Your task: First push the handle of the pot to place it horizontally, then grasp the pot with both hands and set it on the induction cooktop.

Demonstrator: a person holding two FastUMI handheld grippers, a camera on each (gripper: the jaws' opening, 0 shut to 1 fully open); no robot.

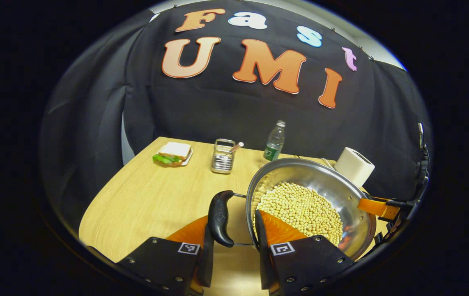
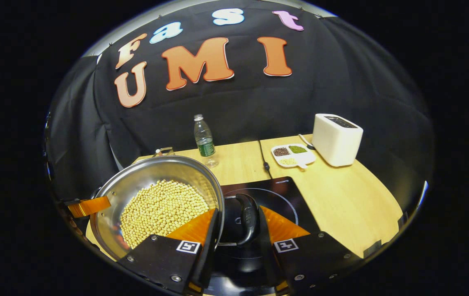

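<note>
While the pale wooden surface [image 2: 341, 197] stretches out under the booth lights, a wide round stainless-steel pot [image 1: 341, 193] heaped with yellow soybeans [image 1: 300, 209] hangs tilted between two tools, at the 9 o'clock edge of the flat black induction cooktop [image 2: 275, 197] in the right gripper view. The left hand-held gripper [image 1: 234, 234] has its fingers on either side of the pot's black curved side handle [image 1: 221, 218], one finger [image 1: 275, 232] inside the rim; whether they press cannot be told. The right hand-held gripper [image 2: 238, 230] likewise straddles the opposite black handle [image 2: 247, 218], its grip uncertain. At 2 o'clock stands a cream boxy toaster [image 2: 336, 139], beside it a white divided dish of grains [image 2: 294, 155]. A clear plastic bottle [image 2: 204, 139] stands at 12 o'clock. In the left gripper view, a metal mesh holder [image 1: 223, 156] and a sandwich on a plate [image 1: 173, 153] sit at 11 o'clock.
</note>
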